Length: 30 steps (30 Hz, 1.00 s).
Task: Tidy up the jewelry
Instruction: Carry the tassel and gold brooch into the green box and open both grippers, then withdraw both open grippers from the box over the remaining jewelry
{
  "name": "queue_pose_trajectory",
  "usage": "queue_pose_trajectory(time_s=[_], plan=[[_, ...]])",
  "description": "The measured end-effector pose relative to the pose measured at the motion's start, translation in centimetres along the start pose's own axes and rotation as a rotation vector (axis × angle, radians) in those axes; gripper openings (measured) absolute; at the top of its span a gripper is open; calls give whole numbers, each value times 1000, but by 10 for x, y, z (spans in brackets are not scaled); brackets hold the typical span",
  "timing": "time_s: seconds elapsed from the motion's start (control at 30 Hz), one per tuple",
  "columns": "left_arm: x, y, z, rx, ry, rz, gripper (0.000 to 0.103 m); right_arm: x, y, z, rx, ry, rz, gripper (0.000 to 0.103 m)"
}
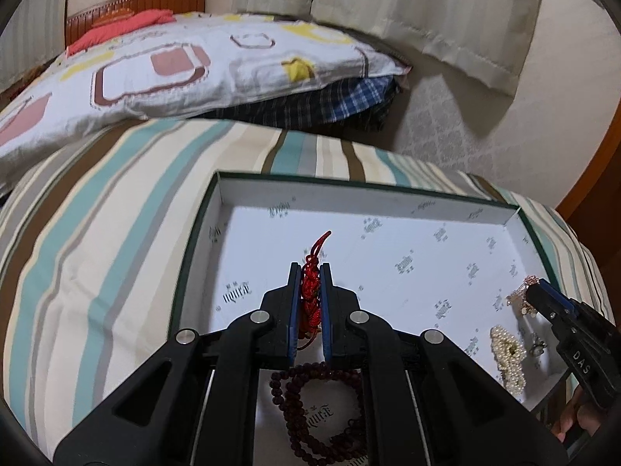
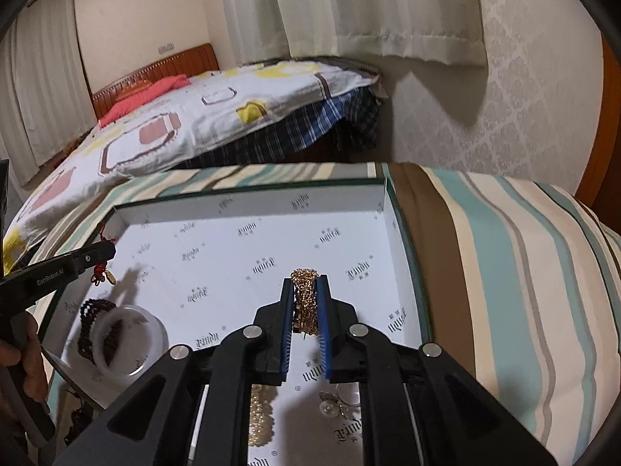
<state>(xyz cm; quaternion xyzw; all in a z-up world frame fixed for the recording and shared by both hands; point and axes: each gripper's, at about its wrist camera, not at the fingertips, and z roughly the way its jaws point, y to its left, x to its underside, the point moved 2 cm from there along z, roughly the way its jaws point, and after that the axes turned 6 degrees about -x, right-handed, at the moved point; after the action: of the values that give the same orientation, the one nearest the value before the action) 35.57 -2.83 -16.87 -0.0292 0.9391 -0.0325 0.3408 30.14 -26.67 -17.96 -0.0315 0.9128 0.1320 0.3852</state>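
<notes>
A shallow white-lined box [image 1: 388,198] [image 2: 248,198] with a dark green rim lies on a striped bedcover. Over its left part my left gripper [image 1: 309,272] [image 2: 106,250] is shut on a red knotted cord charm [image 1: 310,291] [image 2: 101,272]. Over the right part my right gripper [image 2: 304,281] [image 1: 537,291] is shut on a bunched gold chain [image 2: 306,299] [image 1: 520,295]. On the box floor lie a dark red bead bracelet [image 1: 310,407] [image 2: 87,318], a white bangle [image 2: 130,339], a pearl bracelet [image 1: 508,353] [image 2: 260,415] and pearl earrings [image 2: 333,404].
The striped bedcover [image 1: 97,252] [image 2: 504,272] surrounds the box. Beyond it lies a patterned quilt [image 1: 174,66] [image 2: 186,124] over plaid fabric, with a wooden headboard [image 2: 174,64] behind. Curtains [image 2: 368,7] hang at the back. A person's hand [image 2: 27,361] holds the left gripper's handle.
</notes>
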Motion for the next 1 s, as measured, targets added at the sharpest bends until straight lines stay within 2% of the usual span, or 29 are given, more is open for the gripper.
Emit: queue_pose_trajectory(time_s=[0.07,0.37,0.5,0.63,0.73,1.0], plan=[[2,0,5,4,25,-1,10,0,-1,3,-3,20,2,12],[5,-1,9,0,48,10,14,0,-6,9,-9,54,20,14],[7,0,8,-1,44,8,32,-2,-8,8,-12,50,29,26],[7,1,5,-2,33,9,35,-2,-8,5,-14,39,27,27],[6,3,-4,2,5,-1,44,-4,-5,-2,-14,10,21,27],[8,6,-50,0,-109,3,52,-8,5,-42,-11,-72,-1,27]])
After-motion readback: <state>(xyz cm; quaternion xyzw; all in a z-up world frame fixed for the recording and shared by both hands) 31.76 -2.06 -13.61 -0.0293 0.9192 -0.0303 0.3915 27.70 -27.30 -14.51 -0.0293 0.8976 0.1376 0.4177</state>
